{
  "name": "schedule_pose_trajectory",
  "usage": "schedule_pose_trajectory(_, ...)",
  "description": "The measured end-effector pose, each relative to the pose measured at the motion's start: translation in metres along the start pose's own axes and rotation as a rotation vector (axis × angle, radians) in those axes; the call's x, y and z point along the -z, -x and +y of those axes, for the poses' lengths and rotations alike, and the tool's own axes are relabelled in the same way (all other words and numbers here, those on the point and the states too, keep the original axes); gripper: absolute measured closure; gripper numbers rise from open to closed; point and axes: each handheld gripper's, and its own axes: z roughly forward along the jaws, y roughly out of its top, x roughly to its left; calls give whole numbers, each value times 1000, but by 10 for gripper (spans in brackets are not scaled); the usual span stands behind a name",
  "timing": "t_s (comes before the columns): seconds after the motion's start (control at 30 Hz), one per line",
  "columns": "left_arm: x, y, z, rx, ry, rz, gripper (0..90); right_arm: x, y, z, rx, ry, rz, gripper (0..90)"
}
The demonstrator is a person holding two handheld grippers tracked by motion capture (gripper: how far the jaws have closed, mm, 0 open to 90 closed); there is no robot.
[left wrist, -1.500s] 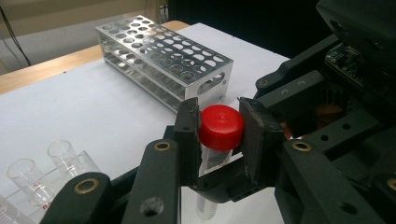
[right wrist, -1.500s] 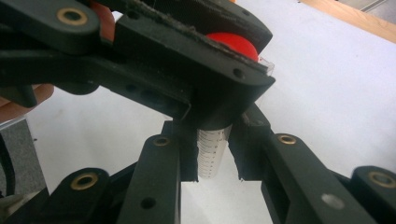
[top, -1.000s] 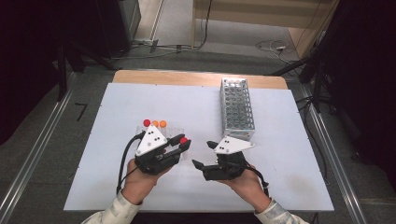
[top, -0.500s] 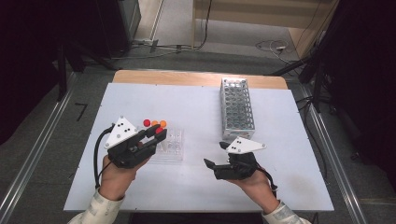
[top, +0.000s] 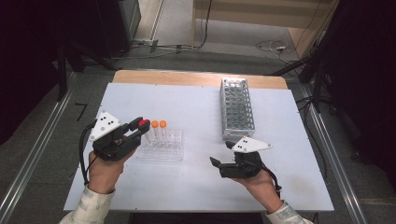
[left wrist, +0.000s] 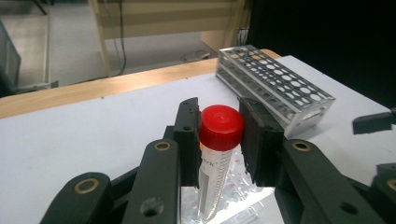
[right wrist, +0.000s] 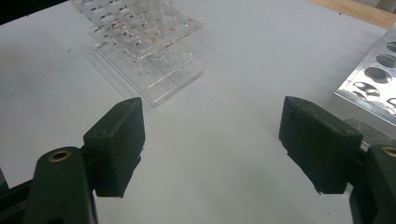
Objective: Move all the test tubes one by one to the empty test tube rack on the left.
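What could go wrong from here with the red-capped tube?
1. The left hand-held gripper brackets the red-capped tube just under its cap, with a gap showing on one side; the tube might slip or tilt.
2. The tube stands in the clear rack beside two orange-capped tubes; an angled lift could knock them or drag the rack.

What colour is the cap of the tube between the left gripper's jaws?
Red. The cap shows best in the left gripper view.
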Motion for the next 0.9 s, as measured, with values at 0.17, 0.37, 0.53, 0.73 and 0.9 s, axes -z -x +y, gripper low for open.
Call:
schedule_pose_trajectory(0.17,0,-9,1,3,10,44,700,-1,1,0,0,-1,0,213)
schedule_pose_trajectory(0.37,-5,-15,4,-7,25,97,700,-1,1,0,-5,-1,-4,215)
schedule_pose_trajectory(0.53,-14,-19,5,-19,29,135,700,-2,1,-1,-11,-4,-7,215)
schedule_pose_trajectory(0.73,-26,-27,2,-6,27,160,700,-1,2,-1,-16,-2,-9,215)
schedule_pose_trajectory(0.9,-35,-36,-5,15,24,176,699,-1,3,-1,-13,0,-9,215)
